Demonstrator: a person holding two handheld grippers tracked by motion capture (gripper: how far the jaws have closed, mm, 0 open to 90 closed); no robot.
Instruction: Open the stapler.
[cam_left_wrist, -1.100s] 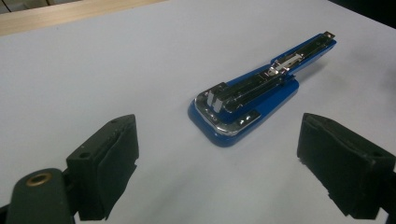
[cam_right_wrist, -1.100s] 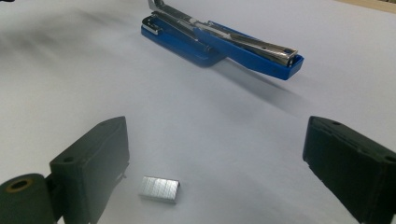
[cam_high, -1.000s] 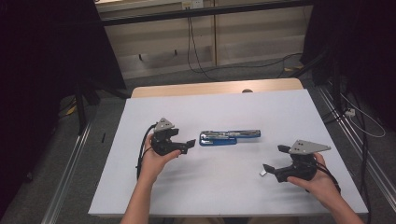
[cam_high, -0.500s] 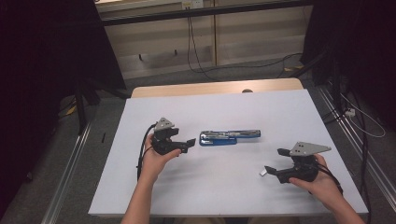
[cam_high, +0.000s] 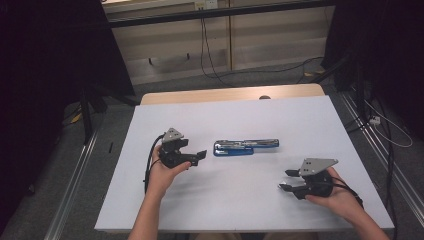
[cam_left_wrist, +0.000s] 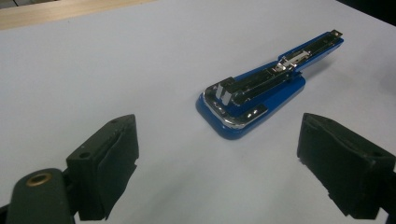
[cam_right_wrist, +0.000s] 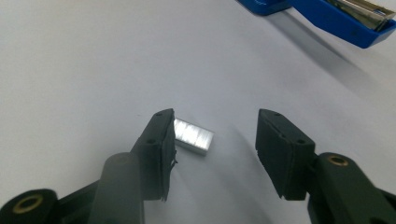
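Right tongs (cam_right_wrist: 212, 149), closing near the worktop's (cam_high: 300, 115) front edge, straddle a staple block (cam_right_wrist: 194, 136) (ungripped); left tongs (cam_left_wrist: 219, 158) gape wide toward the stapler (cam_left_wrist: 261, 93).

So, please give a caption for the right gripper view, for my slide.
Right gripper closing around a staple strip on the white table, open blue stapler beyond.

Black two-jawed tongs (cam_high: 201, 156), grey three-cornered top plates, trailing black cables, brass-ringed screw holes.

Blue stapler (cam_high: 246, 147) with shiny silver metal top, on a white table (cam_high: 235, 210). Small silvery strip of staples (cam_right_wrist: 193, 136). Black grippers (cam_high: 200, 155) (cam_high: 284, 180) with grey plates. Pale wooden edge behind.
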